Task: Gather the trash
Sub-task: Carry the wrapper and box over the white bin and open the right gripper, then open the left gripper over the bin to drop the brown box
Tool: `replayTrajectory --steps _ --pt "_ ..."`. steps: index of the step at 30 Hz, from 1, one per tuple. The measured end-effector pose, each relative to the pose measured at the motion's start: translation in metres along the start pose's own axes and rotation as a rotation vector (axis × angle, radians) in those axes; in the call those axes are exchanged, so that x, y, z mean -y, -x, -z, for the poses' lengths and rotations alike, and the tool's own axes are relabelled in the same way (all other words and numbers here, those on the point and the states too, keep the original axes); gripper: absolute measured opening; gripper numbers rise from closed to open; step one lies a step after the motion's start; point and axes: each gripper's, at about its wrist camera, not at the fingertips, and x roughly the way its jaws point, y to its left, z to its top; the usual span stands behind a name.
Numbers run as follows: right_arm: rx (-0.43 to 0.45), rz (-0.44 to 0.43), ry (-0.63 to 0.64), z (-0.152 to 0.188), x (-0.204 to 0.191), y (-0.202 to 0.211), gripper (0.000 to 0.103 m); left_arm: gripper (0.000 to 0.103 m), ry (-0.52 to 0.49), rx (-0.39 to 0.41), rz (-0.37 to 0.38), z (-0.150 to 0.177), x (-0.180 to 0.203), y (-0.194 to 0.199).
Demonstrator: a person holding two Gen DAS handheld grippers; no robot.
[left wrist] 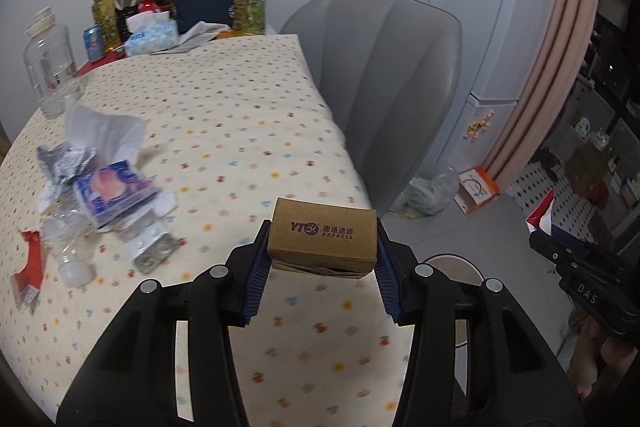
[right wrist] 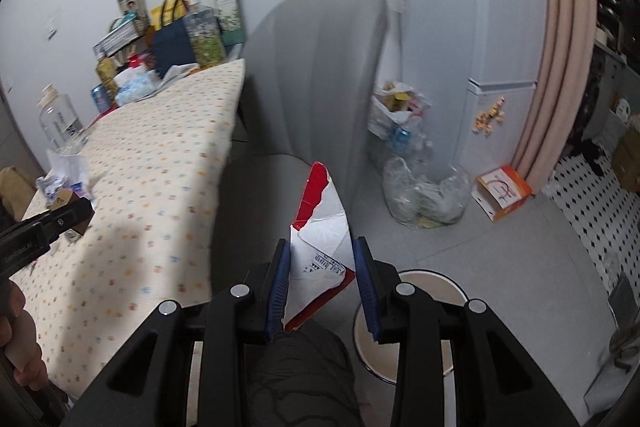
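A small brown cardboard box [left wrist: 323,239] sits clamped between the blue pads of the left gripper [left wrist: 323,267], held above the near edge of the table [left wrist: 224,115] with its dotted cloth. The right gripper [right wrist: 322,279] grips a torn red and white piece of packaging [right wrist: 320,227] over the floor beside the table, just above a round white bin [right wrist: 424,283]. More trash [left wrist: 104,187], including tissue, wrappers and a crushed plastic bottle, lies on the table's left side. A grey chair [left wrist: 384,75] stands behind the table.
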Motion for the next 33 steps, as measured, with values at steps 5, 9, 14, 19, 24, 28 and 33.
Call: replayTrajectory --steps 5,9,14,19,24,28,33 --pt "-0.013 0.040 -0.063 0.003 0.031 -0.012 0.033 0.048 -0.047 -0.029 0.040 -0.006 0.030 -0.020" --pt "-0.027 0.064 -0.095 0.007 0.054 -0.023 0.034 0.048 -0.084 -0.054 0.069 -0.010 0.057 -0.036" --pt "-0.012 0.109 -0.168 0.009 0.086 -0.030 0.073 0.048 -0.135 -0.088 0.102 -0.016 0.088 -0.055" --pt "-0.006 0.149 -0.228 0.015 0.120 -0.026 0.073 0.048 -0.186 -0.135 0.153 -0.015 0.120 -0.073" --pt "0.015 0.217 -0.301 0.022 0.154 -0.012 0.076 0.048 -0.248 -0.181 0.198 -0.012 0.158 -0.090" --pt "0.039 0.278 -0.351 0.026 0.184 0.002 0.079 0.048 -0.284 -0.207 0.251 -0.007 0.195 -0.099" --pt "0.072 0.336 -0.402 0.029 0.212 0.019 0.080 0.052 -0.316 -0.240 0.357 -0.004 0.232 -0.110"
